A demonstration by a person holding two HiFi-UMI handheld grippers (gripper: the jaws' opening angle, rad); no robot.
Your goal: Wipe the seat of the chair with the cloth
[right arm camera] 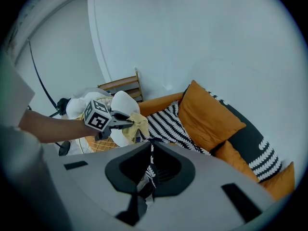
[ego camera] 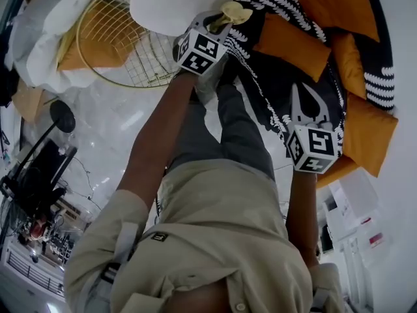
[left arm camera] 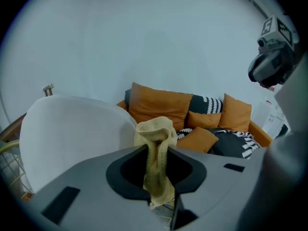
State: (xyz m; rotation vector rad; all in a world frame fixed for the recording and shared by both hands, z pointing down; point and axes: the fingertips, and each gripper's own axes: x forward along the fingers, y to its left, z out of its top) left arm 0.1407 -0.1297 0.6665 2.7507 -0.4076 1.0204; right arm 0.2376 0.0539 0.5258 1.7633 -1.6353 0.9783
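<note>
A white shell chair (ego camera: 163, 2) is at the top of the head view and fills the left of the left gripper view (left arm camera: 72, 134). My left gripper (ego camera: 223, 18) is shut on a yellow cloth (ego camera: 236, 10), held up at the chair's edge. The cloth (left arm camera: 155, 129) hangs bunched between the left gripper's (left arm camera: 158, 150) jaws. In the right gripper view the left gripper (right arm camera: 126, 123) and the cloth (right arm camera: 138, 124) are in front of the chair (right arm camera: 122, 107). My right gripper (ego camera: 305, 100) hovers over the sofa, its jaws (right arm camera: 151, 143) shut and holding nothing.
A sofa with orange cushions (ego camera: 296, 44) and a black-and-white striped throw (right arm camera: 168, 124) lies to the right. A gold wire chair (ego camera: 120, 44) with an orange pad stands left of the white chair. White fabric (ego camera: 39, 38), a black stand (ego camera: 62, 116) and cables lie on the marble floor.
</note>
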